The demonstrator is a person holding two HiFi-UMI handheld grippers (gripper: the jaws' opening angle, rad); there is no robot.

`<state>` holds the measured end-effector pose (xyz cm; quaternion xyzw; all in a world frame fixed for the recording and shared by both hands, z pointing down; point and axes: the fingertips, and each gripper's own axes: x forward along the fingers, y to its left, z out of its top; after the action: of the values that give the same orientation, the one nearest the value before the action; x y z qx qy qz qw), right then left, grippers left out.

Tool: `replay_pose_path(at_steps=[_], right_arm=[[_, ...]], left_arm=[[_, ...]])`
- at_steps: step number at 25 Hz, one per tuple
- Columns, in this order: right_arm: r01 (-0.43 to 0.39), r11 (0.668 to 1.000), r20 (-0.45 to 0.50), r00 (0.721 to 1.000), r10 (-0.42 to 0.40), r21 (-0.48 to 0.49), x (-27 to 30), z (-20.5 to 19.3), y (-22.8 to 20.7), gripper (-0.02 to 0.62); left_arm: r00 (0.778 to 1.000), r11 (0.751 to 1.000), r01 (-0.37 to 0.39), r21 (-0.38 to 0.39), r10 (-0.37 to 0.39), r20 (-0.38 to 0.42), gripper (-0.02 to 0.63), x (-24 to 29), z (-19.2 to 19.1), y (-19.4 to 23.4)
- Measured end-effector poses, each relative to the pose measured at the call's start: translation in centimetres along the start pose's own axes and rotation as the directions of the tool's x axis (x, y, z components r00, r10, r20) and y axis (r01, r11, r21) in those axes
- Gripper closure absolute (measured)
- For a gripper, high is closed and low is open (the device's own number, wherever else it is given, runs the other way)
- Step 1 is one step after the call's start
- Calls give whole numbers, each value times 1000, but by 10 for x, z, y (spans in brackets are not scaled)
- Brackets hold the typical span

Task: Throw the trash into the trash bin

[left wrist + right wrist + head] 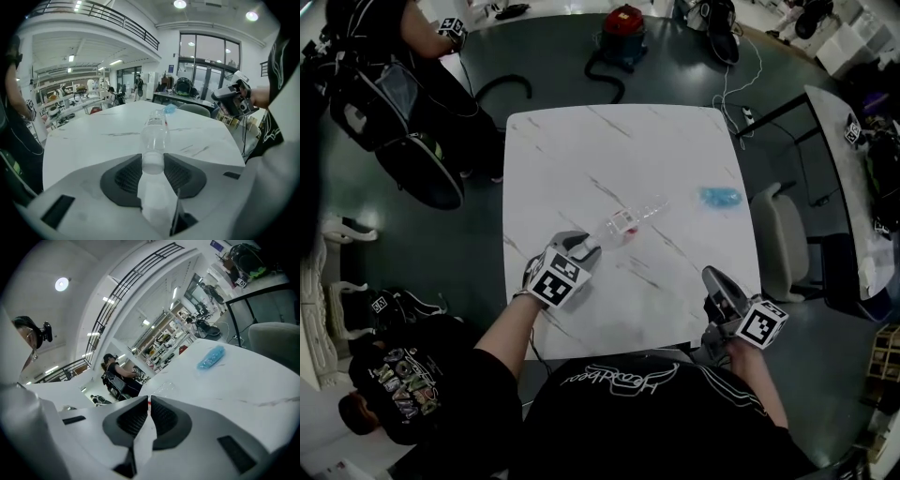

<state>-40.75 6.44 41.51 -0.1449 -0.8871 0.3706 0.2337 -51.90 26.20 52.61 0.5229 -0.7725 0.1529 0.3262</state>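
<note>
Your left gripper (153, 171) has its jaws pressed on the near end of the clear plastic bottle (154, 130). The bottle lies on its side on the white marble table (581, 159), near the middle, with its far end pointing away from you. Your right gripper (149, 416) is pinched together with nothing in it by the table's near right corner, well apart from the crumpled blue wrapper (720, 196) lying toward the table's right edge.

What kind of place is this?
Probably a big lab or workshop: benches crowded with gear, a railed balcony overhead, and a red vacuum on the floor beyond the white table.
</note>
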Motion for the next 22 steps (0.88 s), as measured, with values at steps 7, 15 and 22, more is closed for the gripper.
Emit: replay_pose_path(at_steps=[7, 15, 22], right_arm=[[-70, 997, 31, 997, 70, 19, -19, -3, 5, 560], [-49, 998, 123, 991, 45, 33, -109, -9, -4, 560], [3, 997, 247, 969, -21, 72, -207, -22, -23, 560]], left_arm=[[992, 992, 3, -124, 13, 127, 465, -20, 39, -41], [963, 960, 129, -249, -61, 264, 465, -43, 85, -128], [942, 967, 210, -144, -161, 294, 465, -45, 126, -225]])
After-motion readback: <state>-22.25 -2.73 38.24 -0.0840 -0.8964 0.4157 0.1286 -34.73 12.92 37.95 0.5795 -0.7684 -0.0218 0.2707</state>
